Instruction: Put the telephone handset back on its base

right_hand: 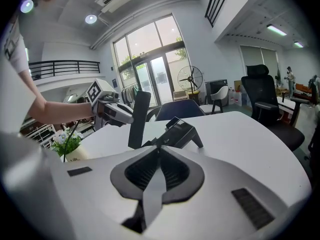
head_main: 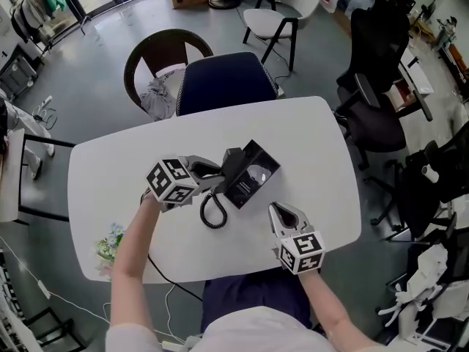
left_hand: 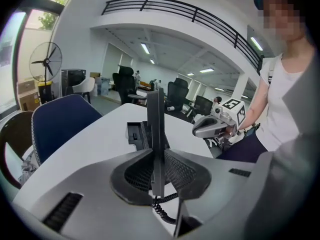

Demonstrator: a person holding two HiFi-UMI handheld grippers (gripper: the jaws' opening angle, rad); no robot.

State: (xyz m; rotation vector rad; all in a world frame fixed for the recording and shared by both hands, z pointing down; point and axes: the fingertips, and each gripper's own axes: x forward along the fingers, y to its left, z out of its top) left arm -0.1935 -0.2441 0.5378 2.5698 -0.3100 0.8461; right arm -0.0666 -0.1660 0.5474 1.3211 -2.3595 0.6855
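The black telephone handset [head_main: 229,169] is held above the white table [head_main: 322,145], just left of its black base [head_main: 255,176]. My left gripper [head_main: 214,174] is shut on it. In the left gripper view the handset [left_hand: 155,129] stands upright between the pads, with the base [left_hand: 134,134] behind it. A coiled cord [head_main: 212,213] hangs from the handset down to the table. My right gripper [head_main: 277,211] hovers near the table's front edge, shut and empty. From the right gripper view I see the handset [right_hand: 137,119], the base [right_hand: 181,130] and the left gripper [right_hand: 114,110].
A dark blue chair [head_main: 223,81] and a round brown chair [head_main: 165,53] stand at the table's far side. Black office chairs [head_main: 374,86] are to the right. A small pot of flowers [head_main: 110,242] sits at the table's front left corner.
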